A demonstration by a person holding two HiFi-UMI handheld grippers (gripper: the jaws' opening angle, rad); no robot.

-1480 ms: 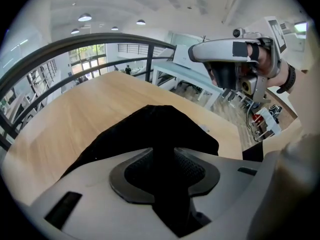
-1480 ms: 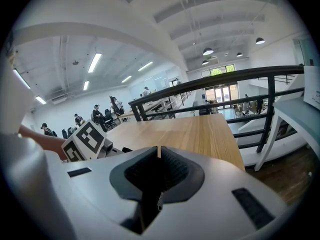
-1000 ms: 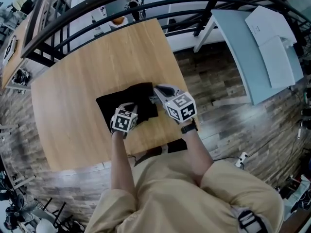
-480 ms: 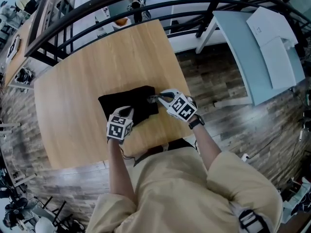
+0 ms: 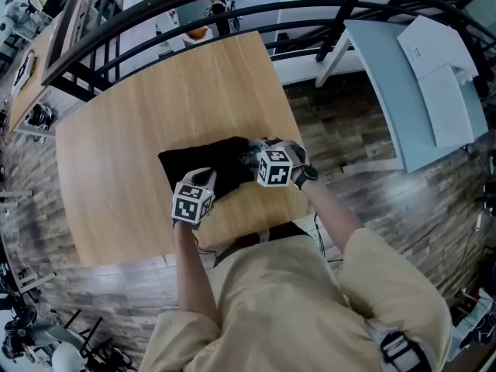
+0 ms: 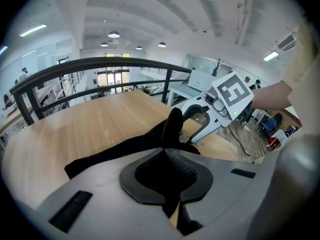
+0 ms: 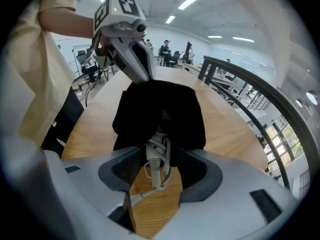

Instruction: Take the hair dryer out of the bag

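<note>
A black cloth bag lies on the wooden table. My left gripper is shut on the bag's near edge and holds a fold of the black fabric lifted off the table. My right gripper is at the bag's right end, its jaws opening. In the right gripper view, the hair dryer's white coiled cord sticks out of the bag and lies between the jaws of the right gripper, with a gap on each side. The dryer's body is hidden inside the bag.
A black railing curves round the table's far side. A pale desk with papers stands at the right over the plank floor. The table's near edge runs just in front of the person's body.
My right gripper has dropped and rolled to the bag's right end, and its jaws have gone from shut to apart. My left gripper has lifted the bag's edge a little.
</note>
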